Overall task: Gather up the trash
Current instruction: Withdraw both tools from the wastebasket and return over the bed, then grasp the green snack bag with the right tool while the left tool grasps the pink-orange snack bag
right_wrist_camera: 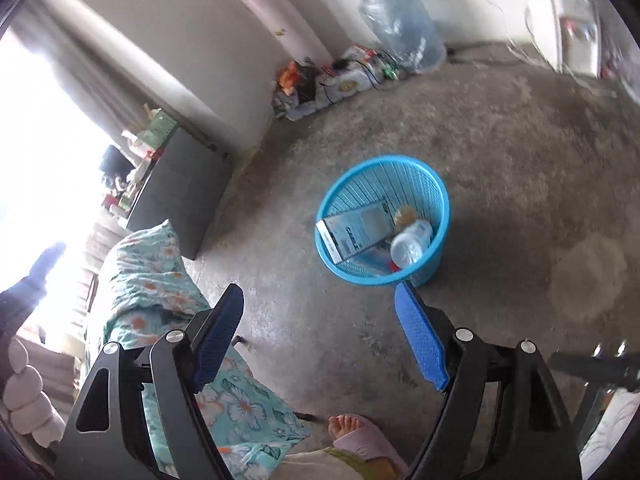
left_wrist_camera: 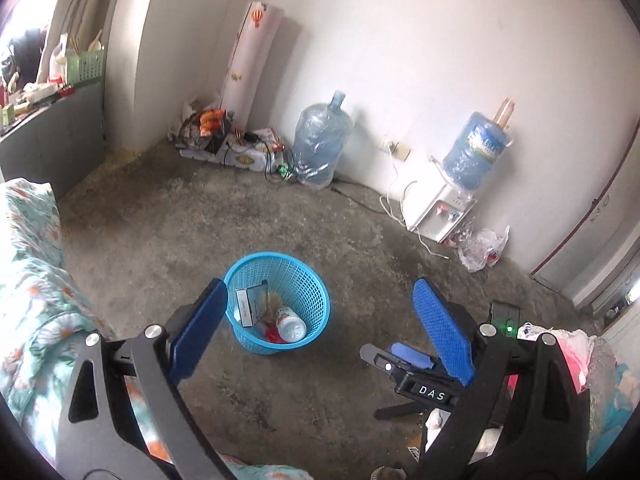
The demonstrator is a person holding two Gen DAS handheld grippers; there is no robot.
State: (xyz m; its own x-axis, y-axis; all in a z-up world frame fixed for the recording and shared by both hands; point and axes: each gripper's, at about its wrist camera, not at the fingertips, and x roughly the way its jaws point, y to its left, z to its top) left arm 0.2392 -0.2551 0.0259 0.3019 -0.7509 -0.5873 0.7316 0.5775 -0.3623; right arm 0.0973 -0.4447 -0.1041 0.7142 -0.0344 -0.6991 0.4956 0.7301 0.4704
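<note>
Trash basket (left_wrist_camera: 277, 304) ahead, both tongs (left_wrist_camera: 320, 300) (right_wrist_camera: 320, 308) agape

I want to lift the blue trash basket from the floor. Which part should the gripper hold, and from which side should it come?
Grip the rim of the blue basket from above, one finger inside the wall and one outside. It stands upright and open, and its body looks too wide for the open left gripper. Probably choose the far rim: the box and bottle lean elsewhere.

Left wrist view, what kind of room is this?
Probably a lived-in bedroom: floral bedding at one side, a water dispenser against the wall, and a blue trash basket on bare concrete floor.
</note>
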